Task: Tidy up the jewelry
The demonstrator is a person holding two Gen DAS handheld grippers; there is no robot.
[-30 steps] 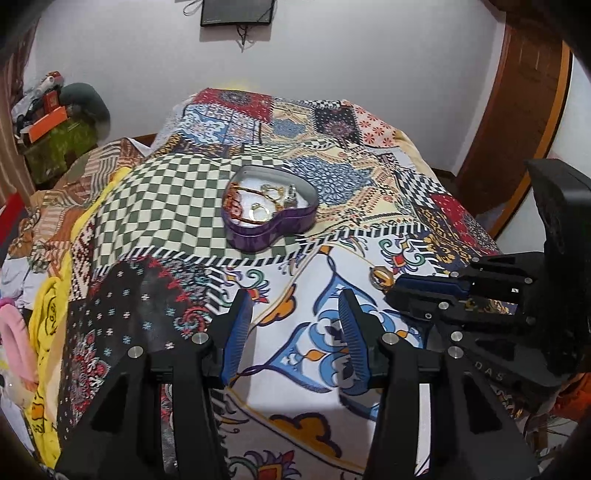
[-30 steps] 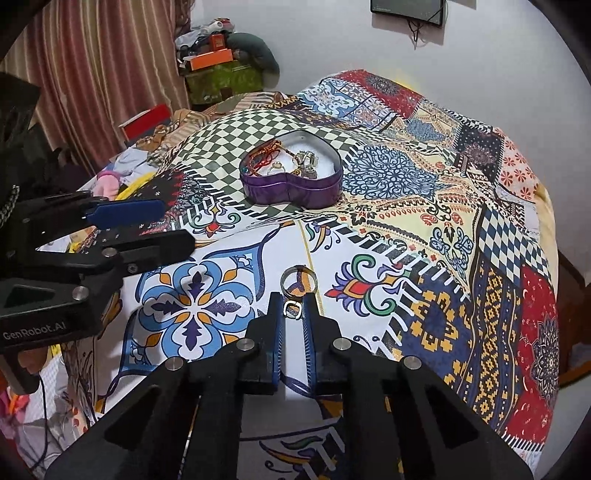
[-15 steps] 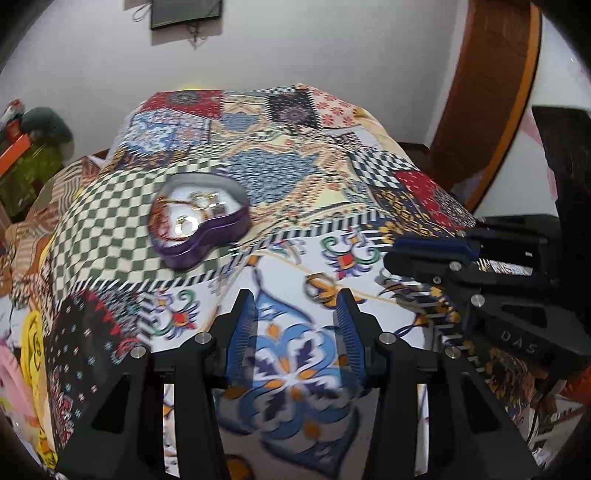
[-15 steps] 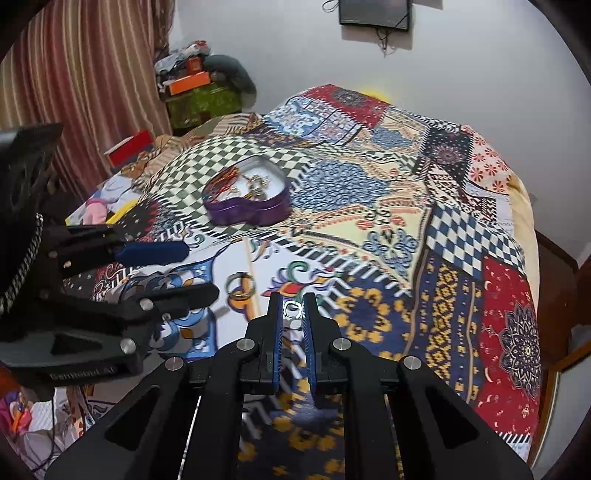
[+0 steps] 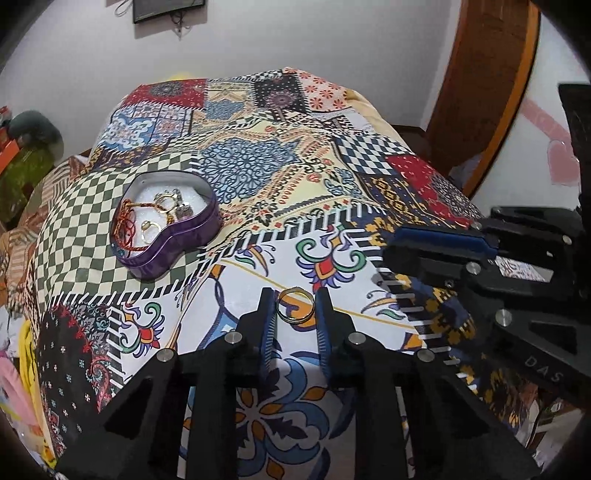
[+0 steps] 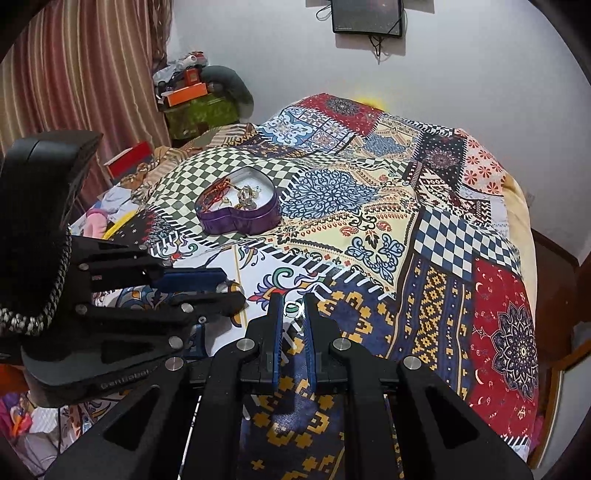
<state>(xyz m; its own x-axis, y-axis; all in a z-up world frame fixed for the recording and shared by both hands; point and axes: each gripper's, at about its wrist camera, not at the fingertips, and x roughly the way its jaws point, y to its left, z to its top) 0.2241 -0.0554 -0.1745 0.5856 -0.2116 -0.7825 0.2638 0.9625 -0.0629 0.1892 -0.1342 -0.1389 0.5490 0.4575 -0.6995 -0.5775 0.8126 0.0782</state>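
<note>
A gold bangle point(image 5: 295, 310) lies on the patterned bedspread between the fingertips of my left gripper point(image 5: 295, 308). Its jaws are closing, and the blue pads touch the bangle on both sides. My right gripper point(image 6: 293, 306) is shut on a small silver ring point(image 6: 293, 308) held just above the spread. Further back on the checkered patch sits an open, purple heart-shaped tin point(image 5: 184, 236) point(image 6: 258, 221) with a red cord, gold rings and other pieces inside. In the left wrist view my right gripper point(image 5: 391, 254) is at the right; in the right wrist view my left gripper point(image 6: 229, 290) hides the bangle.
The bedspread point(image 6: 424, 240) covers the whole bed. A pile of clothes and boxes point(image 6: 199, 99) stands by the striped curtain at the far left. A wooden door frame point(image 5: 491, 85) is beyond the bed's right side, and a dark screen point(image 6: 367, 16) hangs on the wall.
My left gripper has moved right, from the open spread to the gold bangle, and its jaws have narrowed around it. My right gripper has drifted right and up, still shut on the small ring.
</note>
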